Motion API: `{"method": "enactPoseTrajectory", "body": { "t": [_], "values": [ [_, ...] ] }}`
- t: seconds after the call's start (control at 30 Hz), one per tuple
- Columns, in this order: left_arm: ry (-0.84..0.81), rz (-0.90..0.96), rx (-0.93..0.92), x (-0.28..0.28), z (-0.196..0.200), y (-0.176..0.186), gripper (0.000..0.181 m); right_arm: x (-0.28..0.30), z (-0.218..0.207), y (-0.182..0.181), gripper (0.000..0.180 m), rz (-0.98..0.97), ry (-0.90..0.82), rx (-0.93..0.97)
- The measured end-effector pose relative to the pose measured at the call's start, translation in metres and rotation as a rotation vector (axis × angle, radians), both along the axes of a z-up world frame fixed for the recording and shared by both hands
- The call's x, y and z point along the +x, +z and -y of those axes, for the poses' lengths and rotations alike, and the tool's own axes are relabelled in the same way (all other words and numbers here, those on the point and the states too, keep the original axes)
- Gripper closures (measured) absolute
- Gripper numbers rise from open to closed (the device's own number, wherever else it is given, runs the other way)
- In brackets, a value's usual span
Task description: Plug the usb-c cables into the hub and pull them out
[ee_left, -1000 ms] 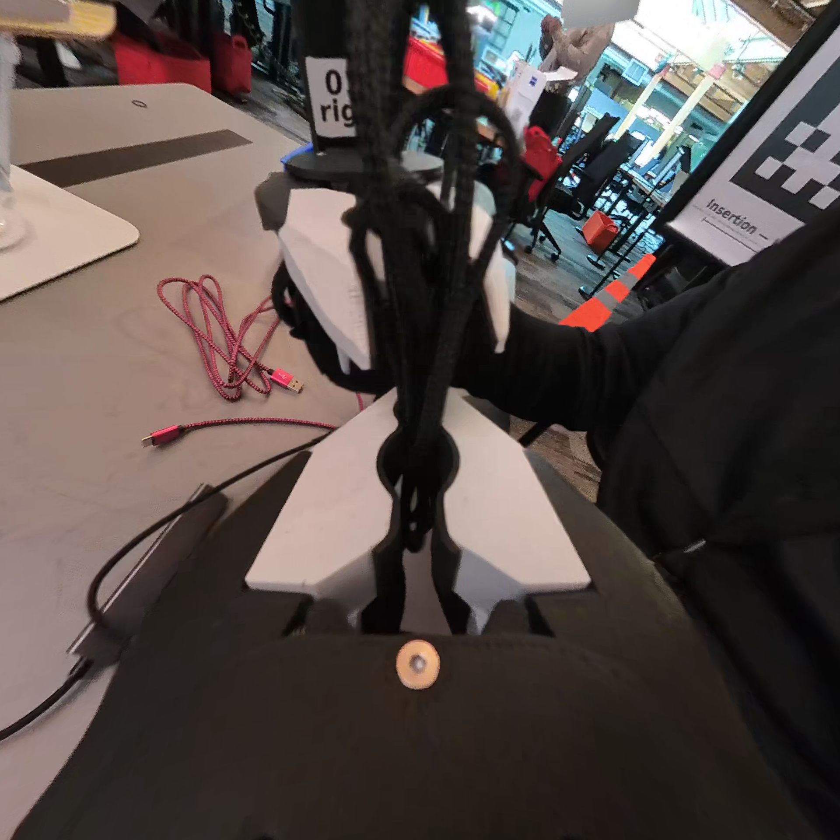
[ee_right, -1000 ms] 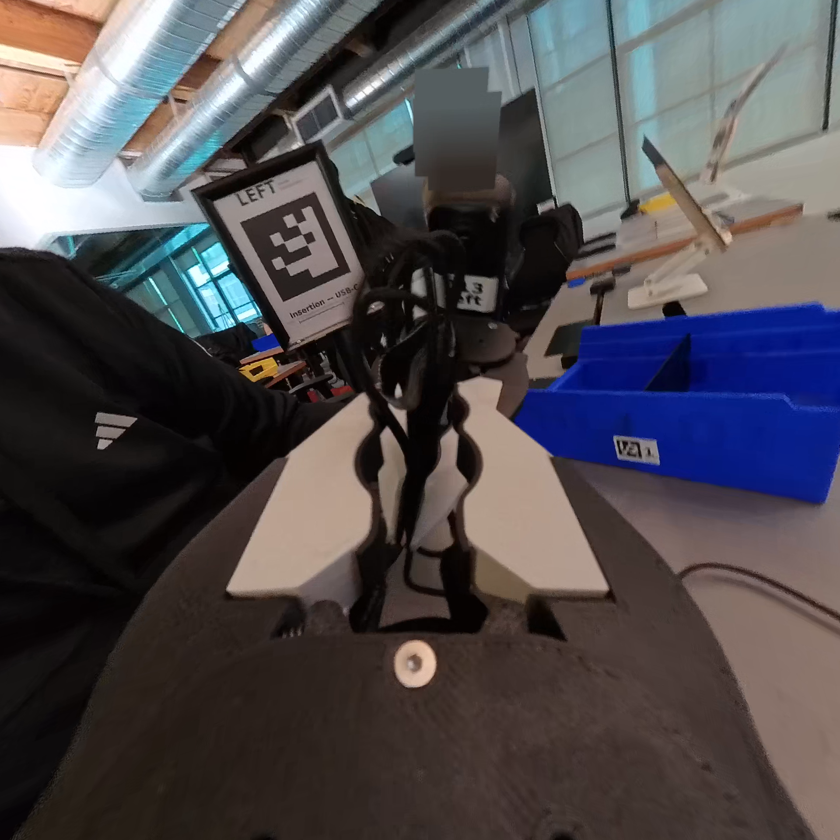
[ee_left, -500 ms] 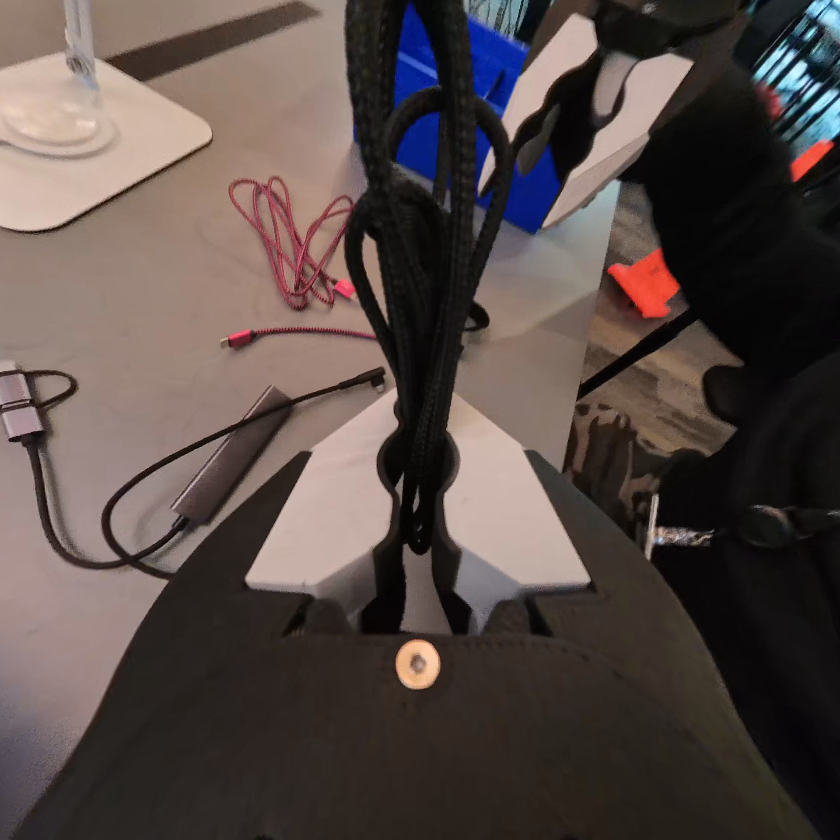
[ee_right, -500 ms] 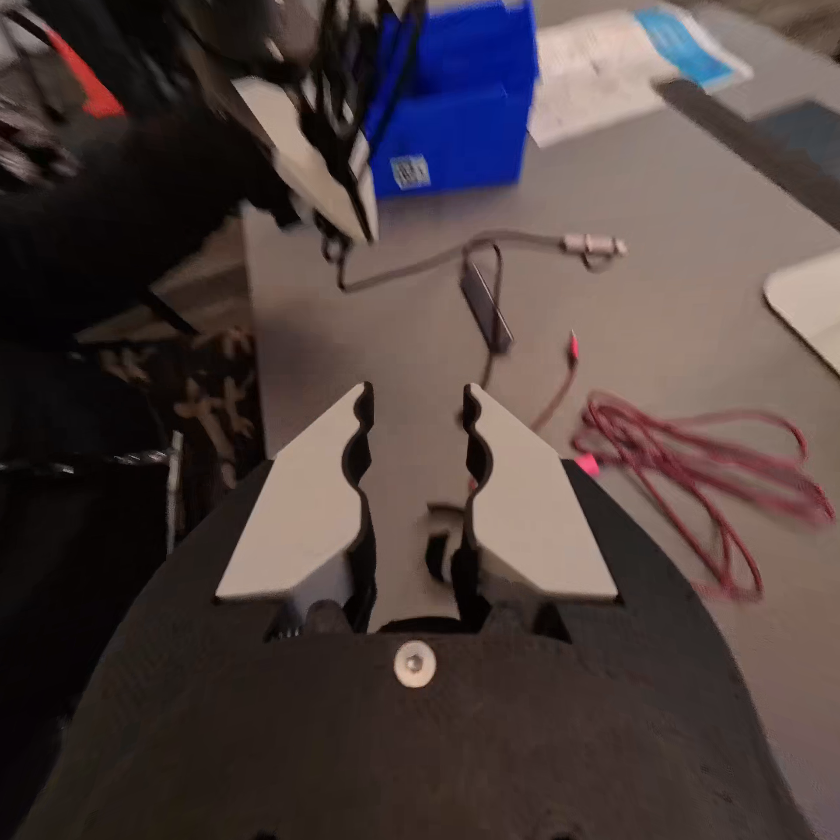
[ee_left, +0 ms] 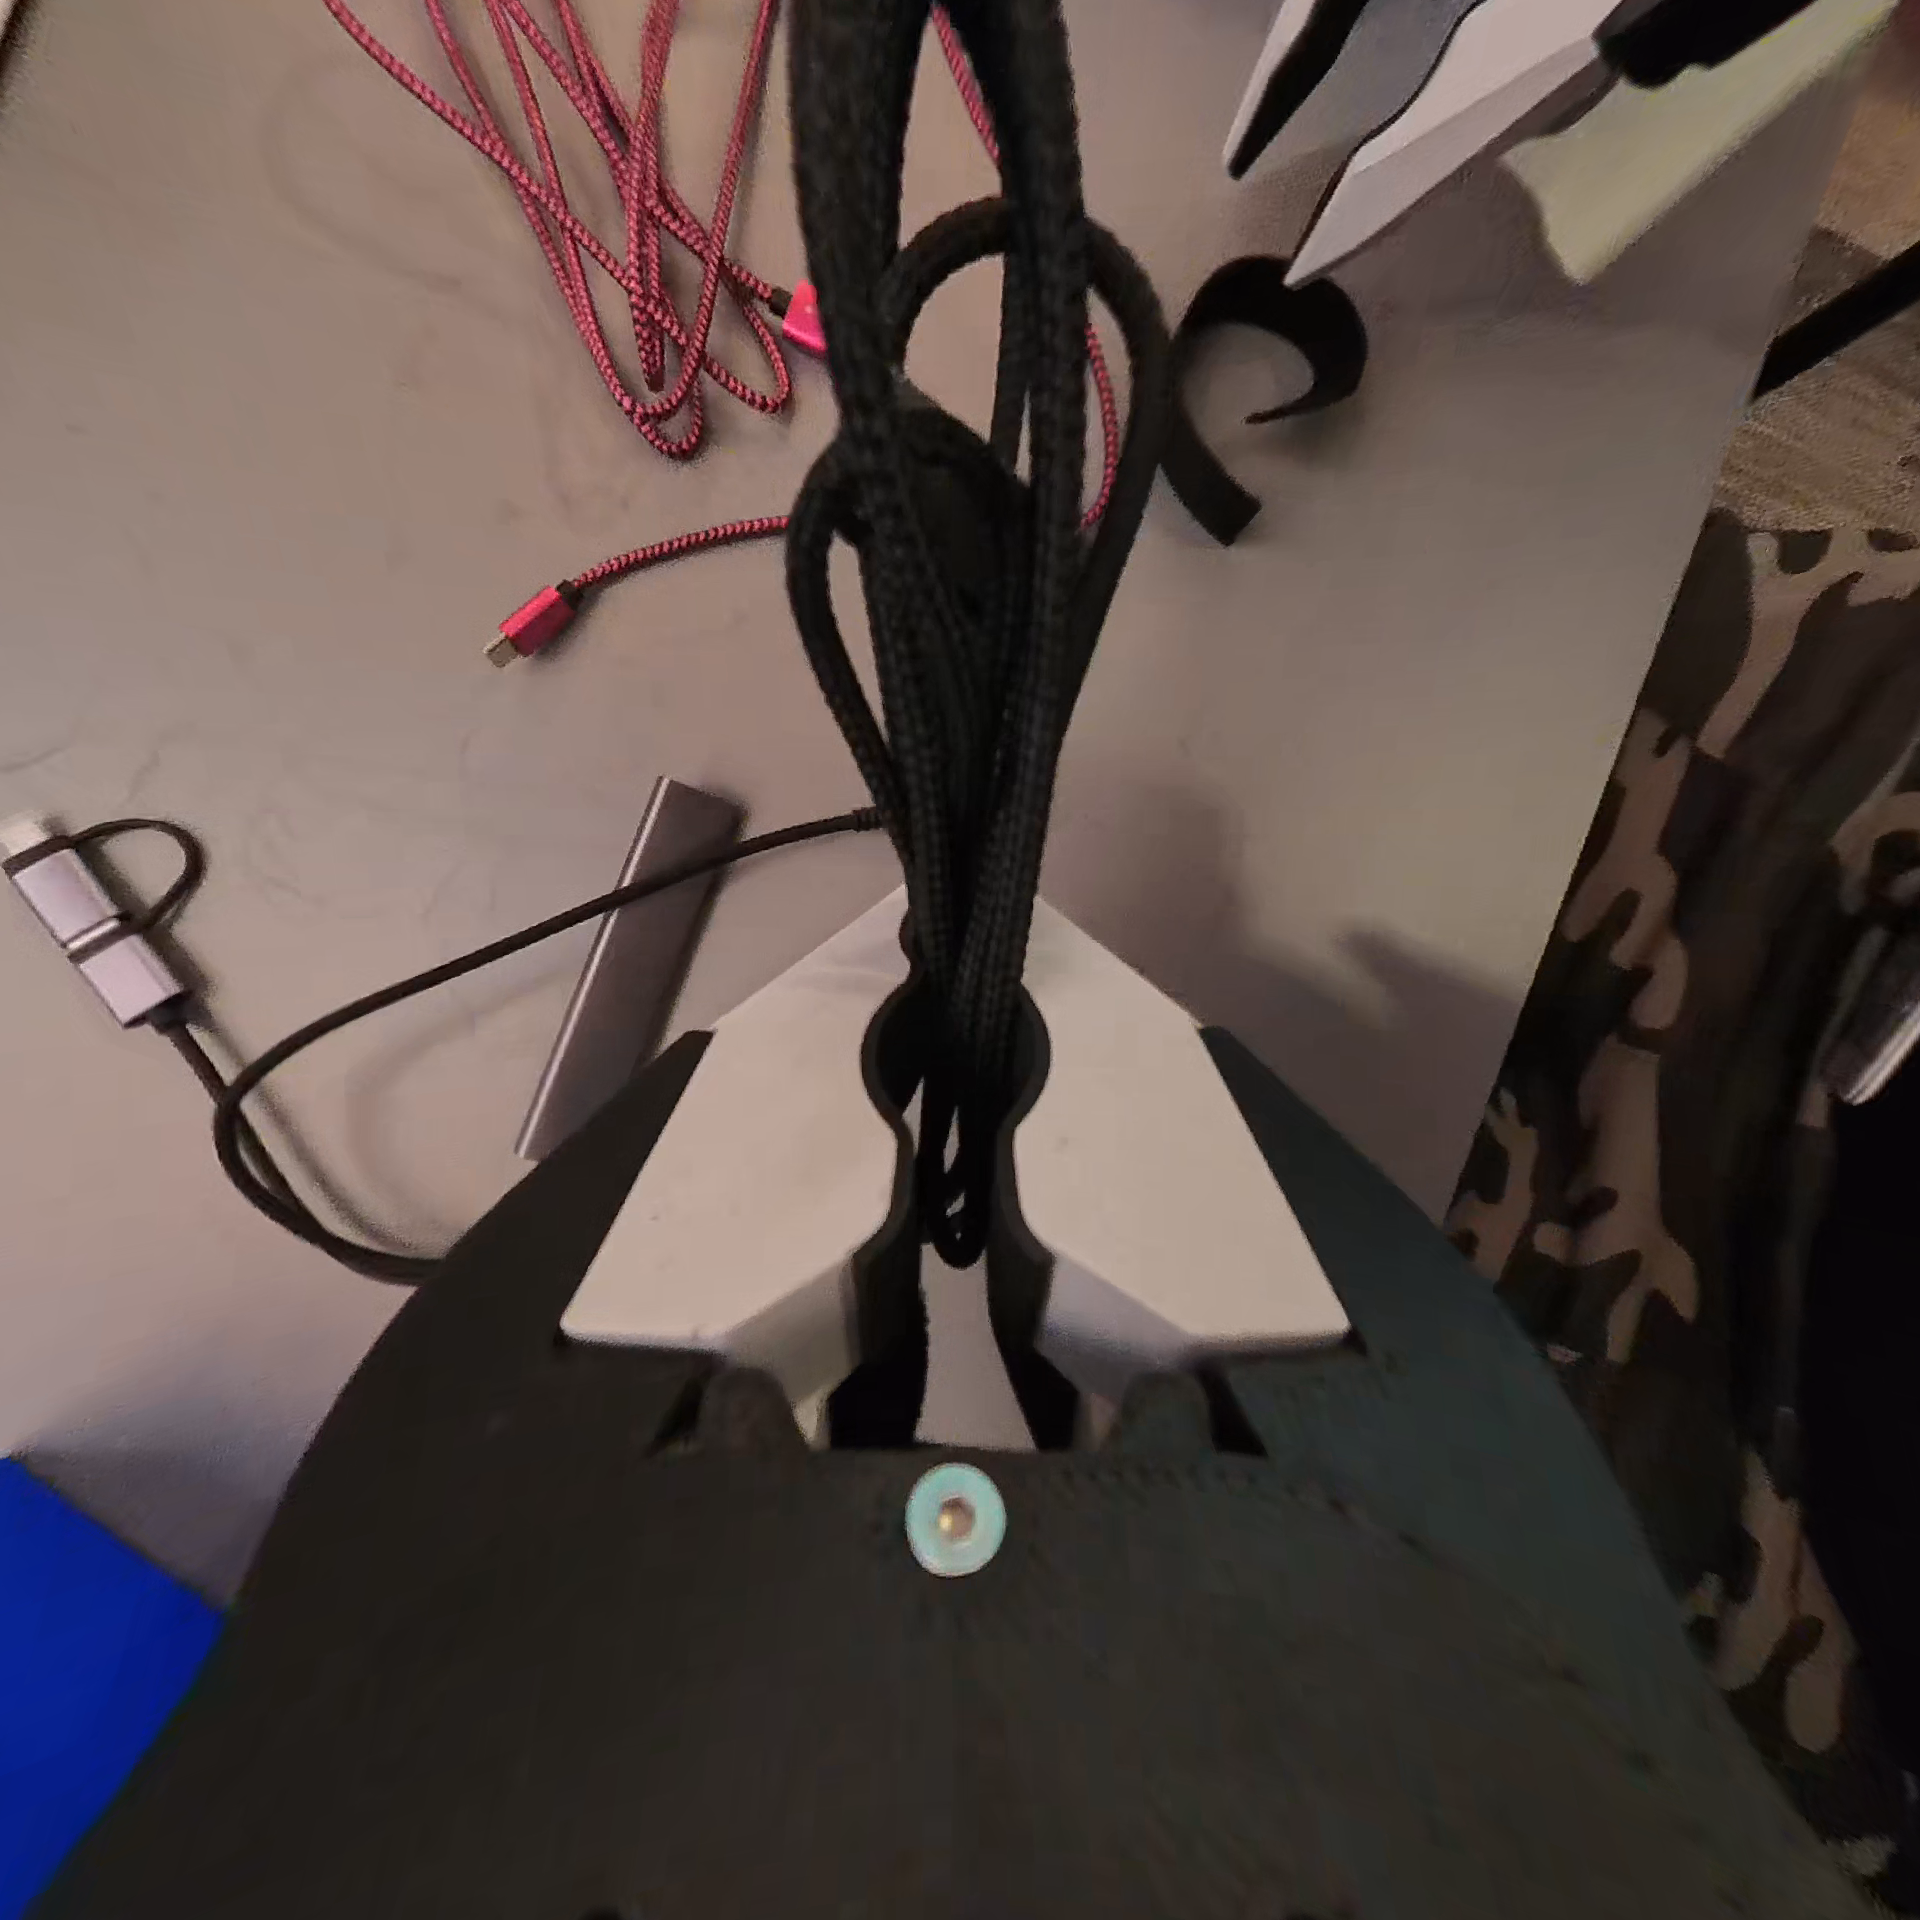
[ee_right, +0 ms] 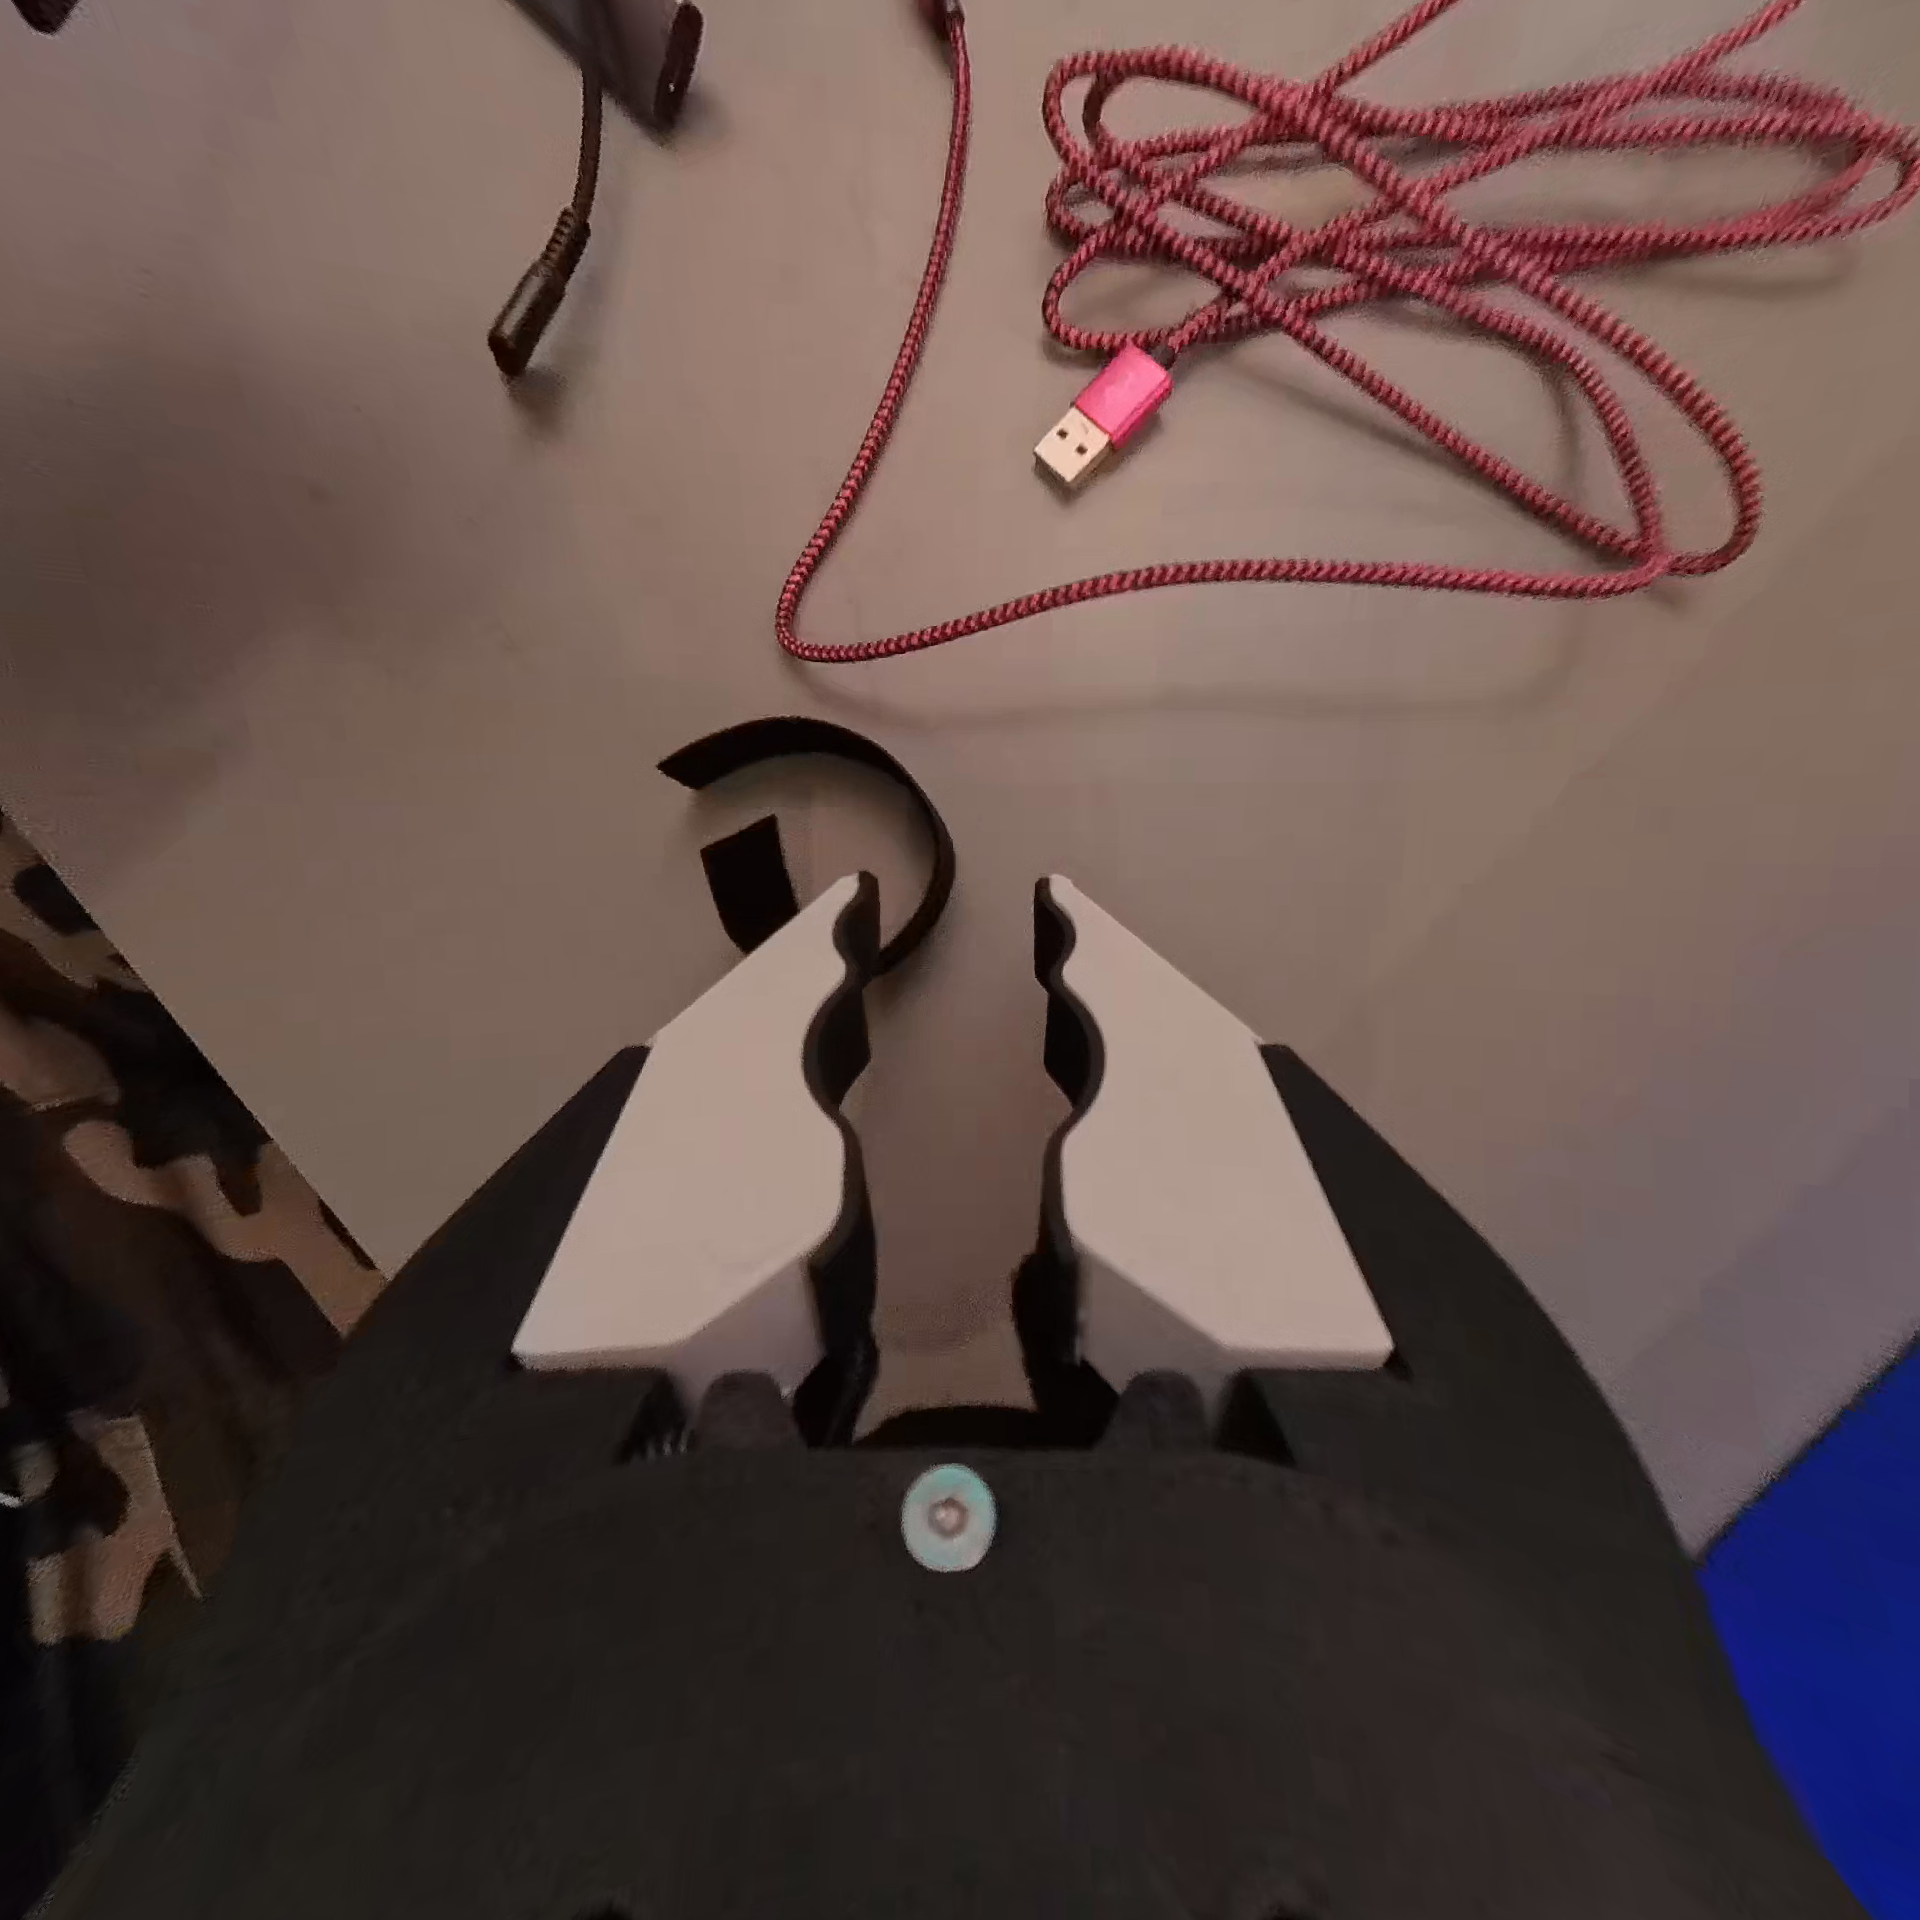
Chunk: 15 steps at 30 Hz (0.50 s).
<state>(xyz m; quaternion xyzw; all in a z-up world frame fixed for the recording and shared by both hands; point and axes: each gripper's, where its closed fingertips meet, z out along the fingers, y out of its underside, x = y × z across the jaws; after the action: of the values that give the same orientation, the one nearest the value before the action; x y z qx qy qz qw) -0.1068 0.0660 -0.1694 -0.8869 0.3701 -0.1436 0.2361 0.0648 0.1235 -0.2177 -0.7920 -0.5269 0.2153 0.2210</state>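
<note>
My left gripper (ee_left: 961, 920) is shut on a bundle of black braided cable (ee_left: 956, 520) and holds it above the grey table (ee_left: 260, 582). The slim grey hub (ee_left: 634, 966) lies just beyond its left finger, with a thin black lead to a grey adapter (ee_left: 99, 935). A red braided cable (ee_left: 623, 208) lies farther out, one plug (ee_left: 535, 629) pointing at the hub. My right gripper (ee_right: 951, 888) is open and empty, low over the table beside a black strap (ee_right: 894, 790). It also shows at the left wrist view's top right (ee_left: 1262, 218). The red cable (ee_right: 1403, 208), its USB plug (ee_right: 1101, 416) and the hub's end (ee_right: 634, 42) lie ahead of it.
A black plug on a thin lead (ee_right: 535, 312) lies near the hub. A blue bin shows at a corner of each view (ee_left: 62, 1621) (ee_right: 1829, 1558). The table edge runs close by, with camouflage-patterned trousers (ee_right: 83, 1039) beyond it. My right fingertips sit around 20 cm from my left ones. The black strap (ee_right: 894, 790) is about 4 cm from my right fingertips and 15 cm from my left. To reach the slim grey hub (ee_left: 634, 966) in a straight line is about 10 cm for my left fingers, about 25 cm for my right. About 20 cm separates my left fingertips from the grey adapter (ee_left: 99, 935).
My right gripper has let go of the black cable bundle, opened and dropped low over the table by the strap. My left gripper has tilted down over the hub, still holding the bundle.
</note>
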Motion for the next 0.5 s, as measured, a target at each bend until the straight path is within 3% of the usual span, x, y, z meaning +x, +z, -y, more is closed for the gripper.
{"method": "enactPoseTrajectory", "body": {
  "t": [0.17,0.27,0.33,0.4,0.5],
  "values": [
    [-0.032,-0.077,-0.031,-0.002,0.013,-0.012,0.181,-0.001,0.005,-0.015,0.158,0.011,-0.004,-0.029],
    [-0.030,-0.058,-0.024,0.000,0.016,-0.012,0.181,-0.004,0.009,-0.022,0.178,0.022,0.020,-0.031],
    [-0.033,-0.047,-0.027,0.002,0.016,-0.013,0.181,-0.008,0.009,-0.023,0.180,0.011,0.030,-0.026],
    [-0.042,-0.076,-0.033,-0.002,0.018,-0.017,0.181,-0.011,0.007,-0.014,0.180,-0.019,0.049,0.018],
    [-0.053,-0.064,-0.033,-0.003,0.019,-0.014,0.181,-0.026,0.007,0.030,0.180,-0.157,0.100,0.131]
  ]
}}
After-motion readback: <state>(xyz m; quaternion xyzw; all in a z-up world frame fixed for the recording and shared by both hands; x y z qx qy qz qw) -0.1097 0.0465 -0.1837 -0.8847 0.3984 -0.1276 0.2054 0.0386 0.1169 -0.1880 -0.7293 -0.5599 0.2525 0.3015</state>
